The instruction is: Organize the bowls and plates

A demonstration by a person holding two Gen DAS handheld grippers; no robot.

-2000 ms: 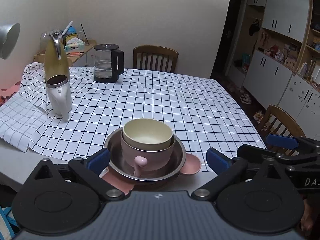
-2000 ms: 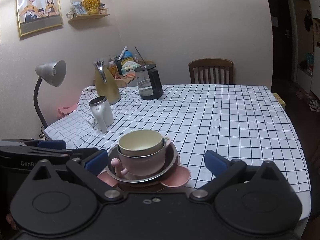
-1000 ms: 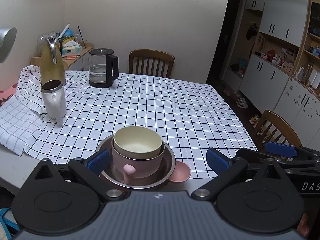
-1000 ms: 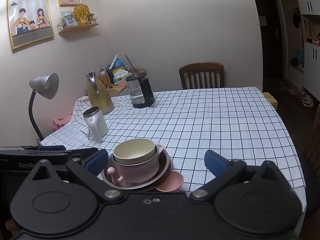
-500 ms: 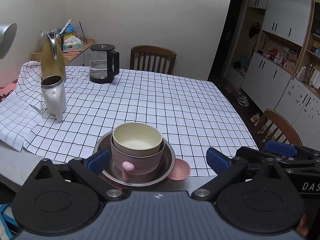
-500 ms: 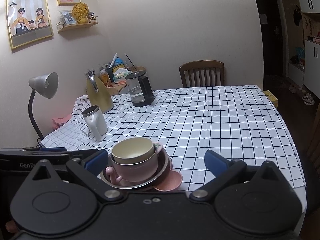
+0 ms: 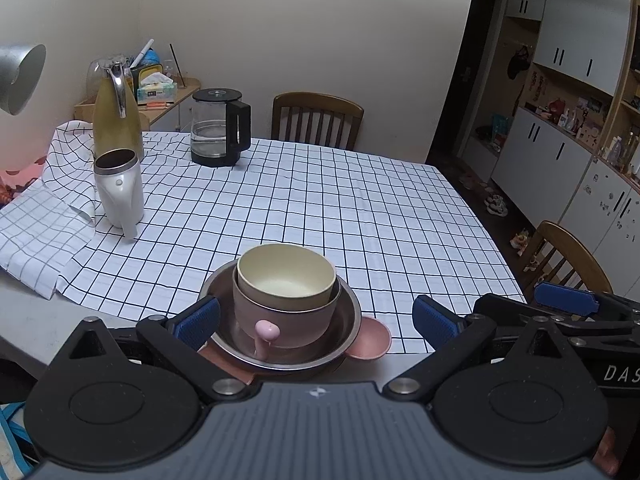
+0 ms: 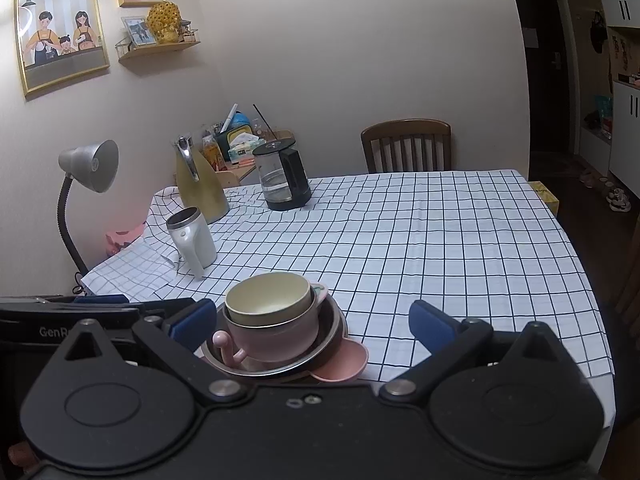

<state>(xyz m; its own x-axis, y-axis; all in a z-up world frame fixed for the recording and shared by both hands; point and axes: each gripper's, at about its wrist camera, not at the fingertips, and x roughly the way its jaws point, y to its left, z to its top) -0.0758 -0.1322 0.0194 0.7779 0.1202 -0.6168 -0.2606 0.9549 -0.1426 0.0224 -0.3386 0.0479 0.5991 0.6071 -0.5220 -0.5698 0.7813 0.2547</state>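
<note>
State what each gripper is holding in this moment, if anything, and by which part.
Nothing is held. The left gripper and the right gripper are both open, jaws spread wide, above the near side of the stack of bowls, without closing on it.

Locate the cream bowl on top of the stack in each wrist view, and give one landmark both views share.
Left wrist: cream bowl, lower centre, nested in the pink bowl.
Right wrist: cream bowl, lower centre-left, nearer the left fingertip.
Shared landmark: glass kettle at the table's far side.
</note>
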